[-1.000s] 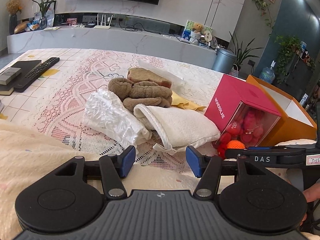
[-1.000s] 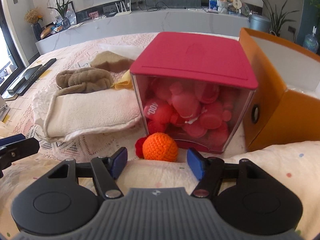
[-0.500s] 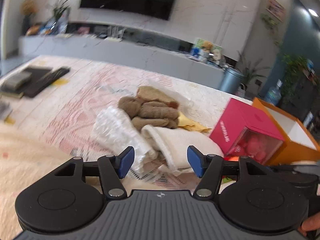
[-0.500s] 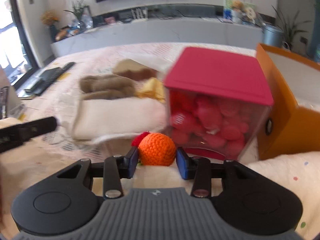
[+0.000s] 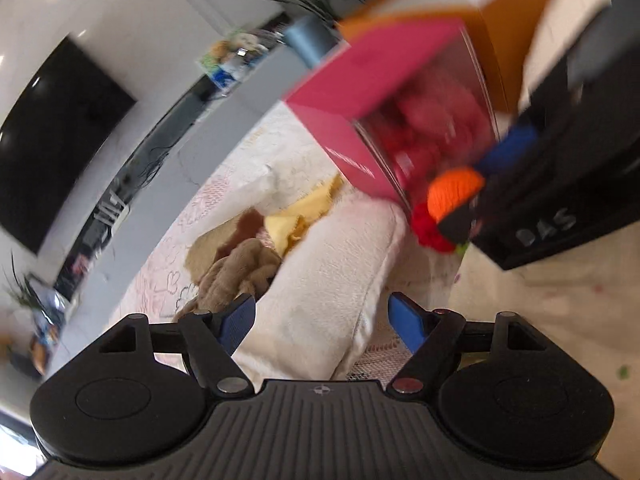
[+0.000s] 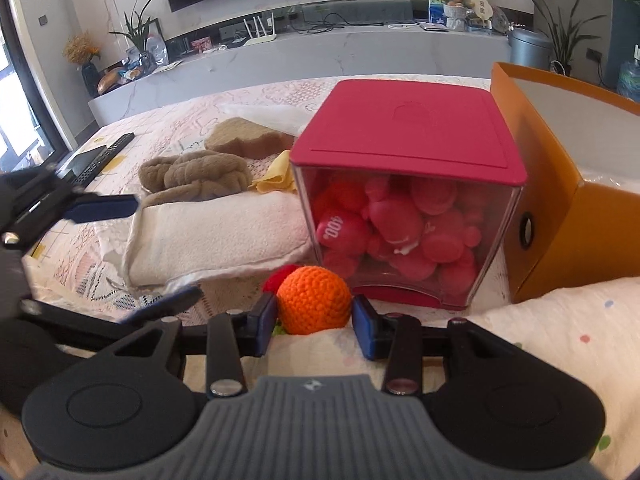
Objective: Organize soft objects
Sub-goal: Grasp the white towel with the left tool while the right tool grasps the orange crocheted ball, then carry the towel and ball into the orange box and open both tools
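My right gripper [image 6: 314, 322] is shut on an orange crocheted ball [image 6: 313, 300], which rests on the cream blanket in front of a clear box with a pink lid [image 6: 404, 128] full of pink soft toys. A red crocheted piece [image 6: 277, 278] peeks out behind the ball. My left gripper [image 5: 322, 318] is open and rolled sideways, with its jaws on either side of a folded cream towel [image 5: 332, 280]. A brown plush cloth [image 6: 196, 174] and a yellow cloth [image 6: 276, 174] lie behind the towel. The ball [image 5: 454, 190] and the right gripper also show in the left wrist view.
An open orange box [image 6: 560, 200] stands right of the pink-lidded box. A tan cloth [image 6: 244, 140] lies farther back. A remote and a dark tablet [image 6: 96, 160] lie at the far left on the lace cover. A grey counter runs along the back.
My right gripper closed on the orange ball. My left gripper rolled sideways and moved forward over the cream towel, still open.
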A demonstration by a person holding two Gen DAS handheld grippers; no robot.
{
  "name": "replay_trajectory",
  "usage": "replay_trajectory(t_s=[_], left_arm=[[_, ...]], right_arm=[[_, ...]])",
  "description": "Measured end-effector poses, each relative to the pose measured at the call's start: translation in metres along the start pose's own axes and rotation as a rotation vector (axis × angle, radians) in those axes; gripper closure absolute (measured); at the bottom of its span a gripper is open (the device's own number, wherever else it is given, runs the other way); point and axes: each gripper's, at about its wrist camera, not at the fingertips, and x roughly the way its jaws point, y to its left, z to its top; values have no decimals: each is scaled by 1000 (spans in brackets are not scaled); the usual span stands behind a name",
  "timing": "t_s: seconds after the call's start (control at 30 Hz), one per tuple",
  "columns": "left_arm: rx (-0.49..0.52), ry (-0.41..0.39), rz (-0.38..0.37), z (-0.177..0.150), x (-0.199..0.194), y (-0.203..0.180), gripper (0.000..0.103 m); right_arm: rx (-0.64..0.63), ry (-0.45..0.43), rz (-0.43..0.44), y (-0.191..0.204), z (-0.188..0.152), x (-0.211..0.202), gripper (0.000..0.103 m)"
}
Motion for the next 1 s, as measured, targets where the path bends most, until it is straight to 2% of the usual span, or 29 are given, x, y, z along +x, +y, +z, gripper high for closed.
replay_trajectory(t_s=[0.1,0.27,0.33,0.4,0.47,0.57,0.6,0.67,0.73,1.0], left_arm=[[-35,15,-9,2,10,6,26],[-203,-64,-1,5,-2,36,26],[-252,-69,12,6,-5,46,29],[-246,-40,11,9,-1,51,32],[-197,-6,-11,13,6,50,42],[-148,21,-37,18,15,43,58],[-146,32,-41,19,17,41,70],[-157,39,-33,19,18,37,77],[-164,28,-14,19,13,35,90],[-185,-35,42,23,-26,41,95]], right_arm=[[15,-2,3,-4,-1,1,62],[42,5,14,-9,-4,3,62],[43,7,18,-10,-5,5,62],[47,4,23,-11,-5,5,62],[58,3,30,-13,-5,6,62],[80,-2,40,-18,-4,6,62],[85,-4,42,-19,-4,6,62],[90,-8,44,-20,-4,5,62],[87,-14,45,-20,-5,3,62],[77,-52,41,-20,-2,-15,62]])
